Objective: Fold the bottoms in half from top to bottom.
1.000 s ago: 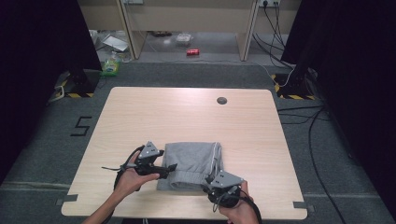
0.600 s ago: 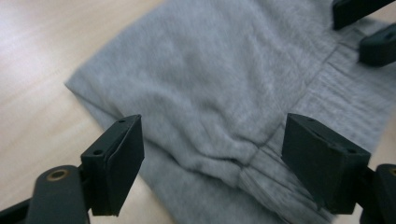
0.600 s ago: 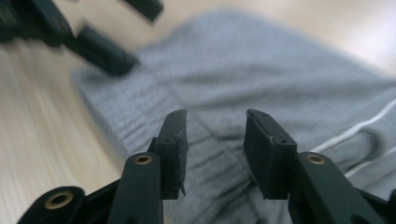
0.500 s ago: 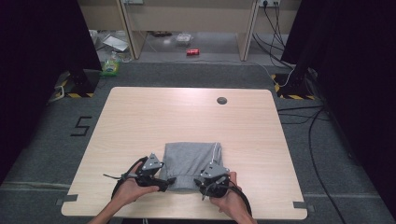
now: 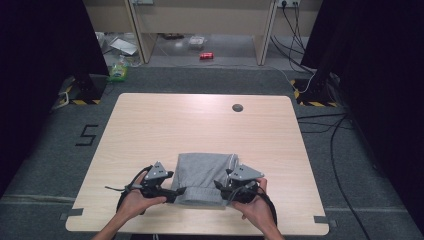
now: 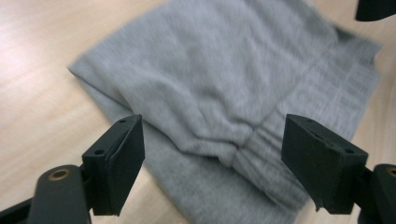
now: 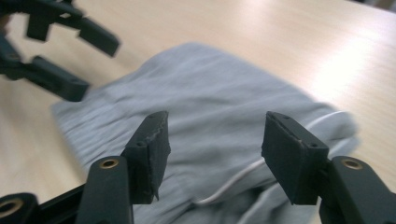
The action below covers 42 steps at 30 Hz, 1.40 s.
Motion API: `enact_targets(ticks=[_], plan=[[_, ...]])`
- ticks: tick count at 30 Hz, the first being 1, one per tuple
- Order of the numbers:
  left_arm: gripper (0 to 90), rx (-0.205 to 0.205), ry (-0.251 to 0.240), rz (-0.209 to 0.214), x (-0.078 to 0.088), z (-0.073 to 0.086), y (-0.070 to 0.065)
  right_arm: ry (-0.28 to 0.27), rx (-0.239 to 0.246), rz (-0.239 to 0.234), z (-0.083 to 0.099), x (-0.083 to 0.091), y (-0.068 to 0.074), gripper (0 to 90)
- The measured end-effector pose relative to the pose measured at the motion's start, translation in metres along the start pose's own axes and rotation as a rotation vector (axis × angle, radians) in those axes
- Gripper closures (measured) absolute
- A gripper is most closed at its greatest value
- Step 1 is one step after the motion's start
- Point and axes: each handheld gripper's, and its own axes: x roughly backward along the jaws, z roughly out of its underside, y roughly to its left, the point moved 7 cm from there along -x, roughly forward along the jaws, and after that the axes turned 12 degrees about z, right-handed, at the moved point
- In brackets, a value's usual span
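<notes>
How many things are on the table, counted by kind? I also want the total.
Folded grey sweatpants: 1
Hand-held tools: 2, the left tool and the right tool, both with jaws open
Total: 3

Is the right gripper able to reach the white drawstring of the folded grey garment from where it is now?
Probably yes. The right gripper has open jaws, which have just been opening, and the white drawstring lies on the grey garment just ahead of them, with nothing between.
</notes>
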Motion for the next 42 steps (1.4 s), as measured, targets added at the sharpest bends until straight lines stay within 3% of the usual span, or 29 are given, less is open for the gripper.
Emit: enact_targets(ticks=[8,13,18,24,27,37,42], plan=[[20.8,0.021,-0.012,-0.035,0.001,-0.011,0.013,0.025,-0.040,0.062,0.000,-0.017,-0.025,40.6],[20.8,0.037,-0.010,-0.054,-0.005,-0.017,0.022,0.026,-0.059,0.089,-0.009,-0.032,-0.037,42.5],[20.8,0.052,0.010,-0.052,-0.012,-0.022,0.029,0.018,-0.038,0.082,-0.020,-0.039,-0.037,43.5],[20.9,0.069,0.027,-0.057,-0.021,-0.025,0.038,0.032,-0.058,0.040,-0.028,-0.050,-0.031,42.0],[20.8,0.069,0.035,-0.075,-0.021,-0.022,0.044,0.050,-0.063,0.044,-0.023,-0.052,-0.033,41.9],[20.9,0.091,0.052,-0.078,-0.029,-0.014,0.055,0.127,-0.075,0.037,0.005,-0.066,-0.042,43.3],[20.8,0.077,0.067,-0.087,-0.032,-0.010,0.056,0.132,-0.080,0.031,0.010,-0.069,-0.043,44.8]])
